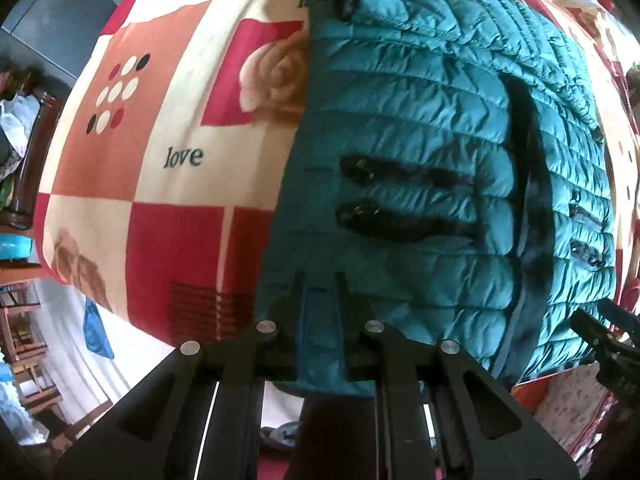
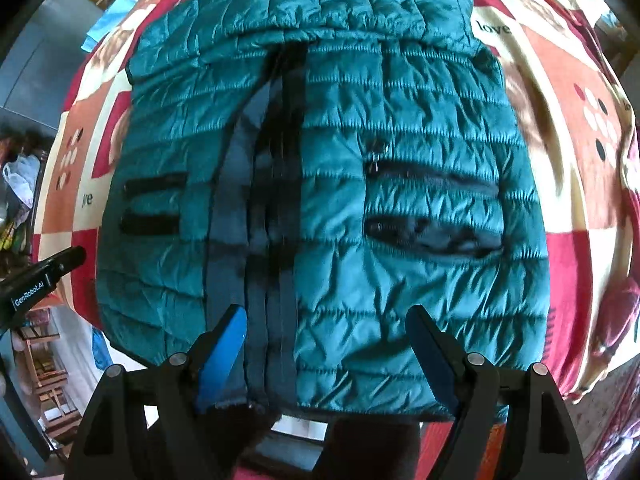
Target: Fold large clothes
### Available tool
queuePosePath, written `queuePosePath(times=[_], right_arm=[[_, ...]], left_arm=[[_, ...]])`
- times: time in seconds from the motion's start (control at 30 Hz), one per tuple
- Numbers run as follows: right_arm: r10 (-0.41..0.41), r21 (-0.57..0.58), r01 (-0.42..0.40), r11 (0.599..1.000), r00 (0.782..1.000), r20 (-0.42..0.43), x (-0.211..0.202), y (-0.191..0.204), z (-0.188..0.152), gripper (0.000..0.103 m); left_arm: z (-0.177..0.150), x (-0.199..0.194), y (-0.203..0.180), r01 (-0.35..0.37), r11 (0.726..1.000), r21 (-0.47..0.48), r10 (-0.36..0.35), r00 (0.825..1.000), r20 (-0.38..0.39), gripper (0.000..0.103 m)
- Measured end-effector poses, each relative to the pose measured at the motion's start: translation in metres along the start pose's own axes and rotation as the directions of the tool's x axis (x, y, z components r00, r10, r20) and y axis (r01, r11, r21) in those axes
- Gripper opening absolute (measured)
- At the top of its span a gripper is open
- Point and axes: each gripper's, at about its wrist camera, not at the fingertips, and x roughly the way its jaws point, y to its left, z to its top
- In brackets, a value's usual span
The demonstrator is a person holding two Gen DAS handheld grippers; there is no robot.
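Note:
A teal quilted jacket (image 1: 420, 120) lies front up and flat on the bed, its dark zip placket (image 2: 276, 200) running down the middle and its hem at the near bed edge. My left gripper (image 1: 320, 276) is shut over the hem near the jacket's left side. I see only its blue pads between the fingers, no clamped fabric. My right gripper (image 2: 326, 312) stands open above the hem (image 2: 360, 404), straddling the placket and the right front panel without touching them. The left gripper (image 2: 44, 280) also shows at the right view's left edge.
A red, orange and cream patchwork blanket (image 1: 160, 160) printed with roses and "love" covers the bed. Off the left side are a white plastic bag (image 1: 16, 120), wooden shelving (image 1: 24, 352) and pale floor (image 1: 80, 360). The bed's near edge runs just under both grippers.

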Motion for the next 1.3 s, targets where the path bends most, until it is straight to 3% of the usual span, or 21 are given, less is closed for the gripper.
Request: queuePosePath(times=[0.77,1.3], right_arm=[[0.0,-0.012,-0.001,1.0,1.0,-0.03,0.012,0.016,0.001,0.079],[-0.033,0.013,0.034,0.999,0.998,-0.045,0.012,-0.003,-0.006,0.079]], left_arm=[[-0.01,0.008,0.016,0.007,1.0,-0.024,-0.008,1.0,-0.027,0.011],[-0.023,0.011,0.016,0.018,1.0,-0.015,-0.019,0.998,-0.054,0.011]])
